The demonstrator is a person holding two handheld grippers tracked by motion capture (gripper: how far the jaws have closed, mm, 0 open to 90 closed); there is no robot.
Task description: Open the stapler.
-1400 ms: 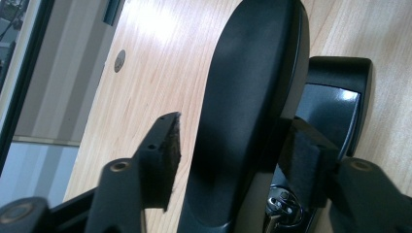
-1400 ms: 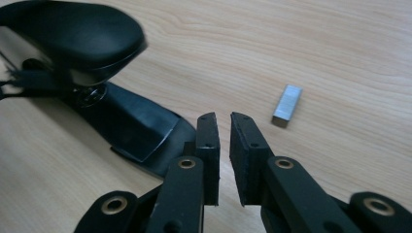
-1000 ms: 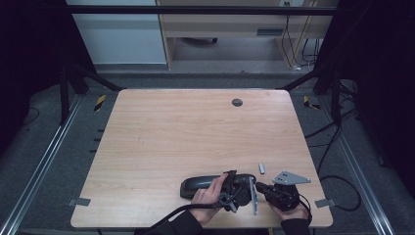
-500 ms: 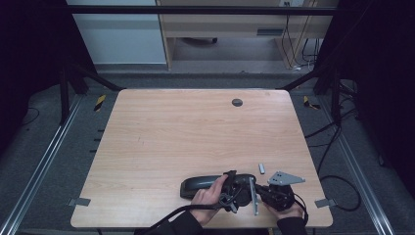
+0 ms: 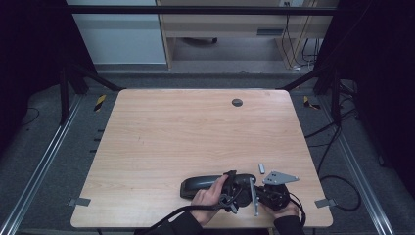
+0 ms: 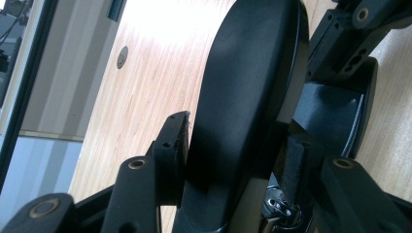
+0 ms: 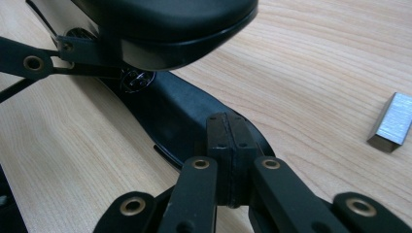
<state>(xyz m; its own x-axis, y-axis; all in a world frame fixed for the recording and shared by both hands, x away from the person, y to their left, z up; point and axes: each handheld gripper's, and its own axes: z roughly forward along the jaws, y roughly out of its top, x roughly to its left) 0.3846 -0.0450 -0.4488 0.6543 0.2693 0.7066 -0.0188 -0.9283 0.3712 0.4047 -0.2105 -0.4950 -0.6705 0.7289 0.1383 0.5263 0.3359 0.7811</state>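
1. Firstly, the left gripper point(image 6: 233, 160) has its jaws partly spread and clamped on the upper arm of the black plastic stapler point(image 5: 205, 185), pads pressing both sides.
2. Just right of the stapler, the right gripper point(image 7: 228, 160) has its pads pressed together, holding nothing, tips over the stapler's base.
3. Opened, glossy and dark, the stapler lies near the front edge of the light wooden table point(image 5: 195, 132); a small silver block of staples point(image 5: 262, 168) rests just right of the stapler.
4. Since a second ago, both hands have barely shifted; the stapler stays put.
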